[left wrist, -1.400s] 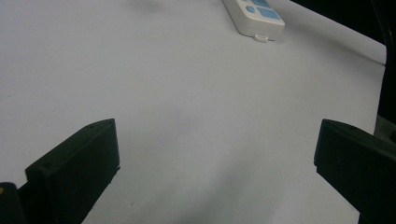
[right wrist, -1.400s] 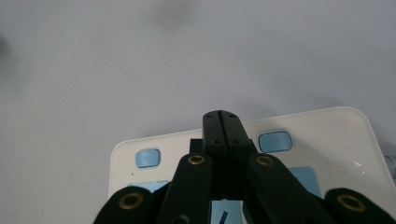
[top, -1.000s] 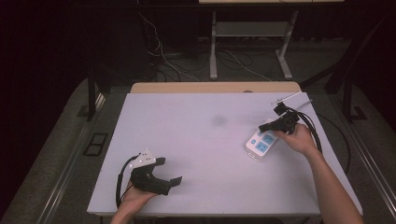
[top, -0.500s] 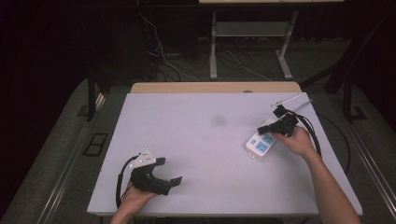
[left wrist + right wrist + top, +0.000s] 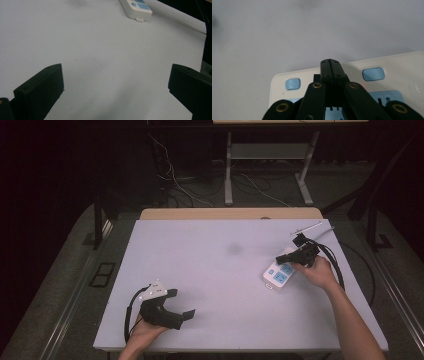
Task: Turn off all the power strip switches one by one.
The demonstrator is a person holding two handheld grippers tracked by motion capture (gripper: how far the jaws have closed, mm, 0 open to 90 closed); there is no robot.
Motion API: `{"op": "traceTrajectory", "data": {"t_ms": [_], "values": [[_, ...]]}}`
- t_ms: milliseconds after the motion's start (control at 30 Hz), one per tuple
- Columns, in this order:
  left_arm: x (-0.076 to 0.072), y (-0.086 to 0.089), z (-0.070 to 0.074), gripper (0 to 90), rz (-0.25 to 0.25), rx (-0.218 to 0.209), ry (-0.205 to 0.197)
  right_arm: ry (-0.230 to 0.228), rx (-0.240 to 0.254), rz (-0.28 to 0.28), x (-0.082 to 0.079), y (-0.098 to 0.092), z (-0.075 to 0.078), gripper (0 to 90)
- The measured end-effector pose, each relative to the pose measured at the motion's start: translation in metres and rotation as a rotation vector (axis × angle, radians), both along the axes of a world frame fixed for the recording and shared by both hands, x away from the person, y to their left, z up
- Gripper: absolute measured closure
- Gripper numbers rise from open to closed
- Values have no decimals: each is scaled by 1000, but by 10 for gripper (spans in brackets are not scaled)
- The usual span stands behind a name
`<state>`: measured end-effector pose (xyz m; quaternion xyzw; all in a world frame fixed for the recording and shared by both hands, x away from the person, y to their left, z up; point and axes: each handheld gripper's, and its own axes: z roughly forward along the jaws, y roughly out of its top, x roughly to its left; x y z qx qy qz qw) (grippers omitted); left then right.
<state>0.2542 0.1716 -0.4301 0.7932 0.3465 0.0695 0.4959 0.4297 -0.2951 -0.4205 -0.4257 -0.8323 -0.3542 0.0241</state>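
Note:
A white power strip with blue sockets and blue buttons lies on the right part of the pale table. My right gripper is shut, with nothing between its jaws. In the right gripper view its joined tips sit over the power strip, between two blue buttons; I cannot tell whether they touch it. My left gripper rests near the table's front left, open and holding nothing. In the left gripper view its jaws stand wide apart, with the power strip far ahead.
A black cable loops from the right gripper along the table's right side. A faint dark smudge marks the table's middle. A wooden strip runs along the far edge, with desk legs and wires on the floor beyond.

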Motion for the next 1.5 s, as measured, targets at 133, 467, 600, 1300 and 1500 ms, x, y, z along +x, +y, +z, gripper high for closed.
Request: {"op": "traceTrajectory", "data": {"t_ms": [133, 467, 600, 1300, 1500], "values": [[0, 0, 0, 0, 0, 2, -1, -14, 14, -7, -2, -2, -2, 900], [-2, 0, 1, 0, 0, 0, -4, -10, -4, -38, -3, -4, -2, 900], [-2, 0, 1, 0, -1, 1, -4, -26, -19, -38, -5, -2, -1, 900], [0, 0, -1, 0, 0, 0, 5, 1, -12, -19, -9, 0, 6, 900], [0, 0, -1, 0, 0, 0, 6, -8, -24, -13, -7, -1, 13, 900]]}}
